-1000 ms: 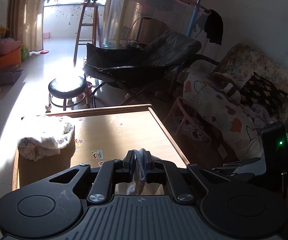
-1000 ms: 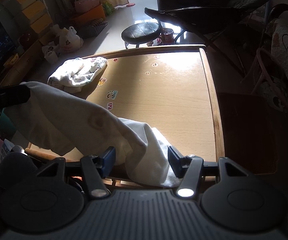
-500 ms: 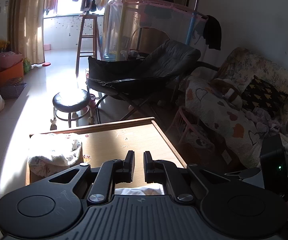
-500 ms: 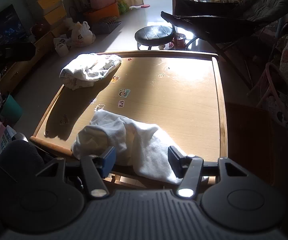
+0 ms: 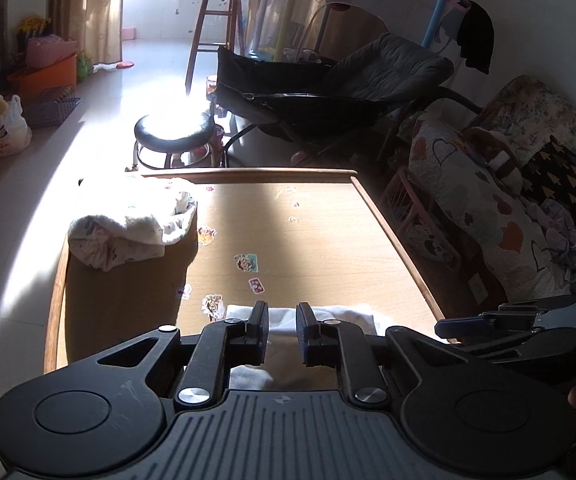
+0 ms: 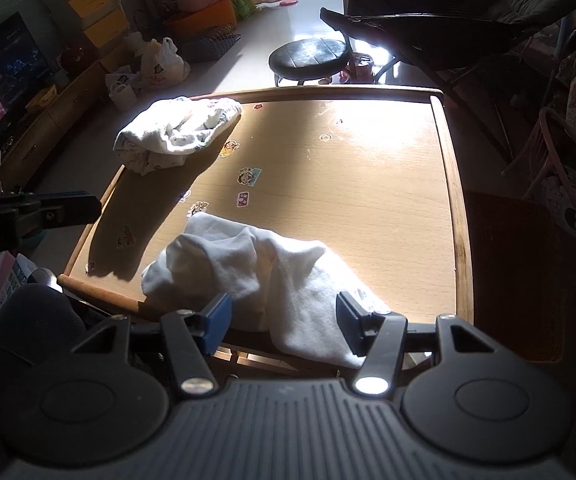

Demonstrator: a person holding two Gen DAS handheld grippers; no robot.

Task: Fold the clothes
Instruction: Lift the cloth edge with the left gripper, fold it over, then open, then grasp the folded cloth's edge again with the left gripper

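Sunlit table (image 6: pixel 408 208): white garment (image 6: pixel 255 268) lies crumpled at its near edge, dropped since a second ago, when it was held up. Left gripper (image 5: pixel 281 334) is opening, nothing pinched; right gripper (image 6: pixel 283 322) is spread, cloth untouched. Spreading step: edges must be regrasped, pulled flat. Second bundle (image 6: pixel 179 132) sits at far-left corner.

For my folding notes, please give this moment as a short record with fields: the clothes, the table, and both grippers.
white garment: crumpled at the table's near edge, part hanging over
patterned garment: bunched at the far left corner
table: wooden, with stickers
left gripper: fingers opening, nothing gripped, above the white garment
right gripper: open, not gripping the cloth
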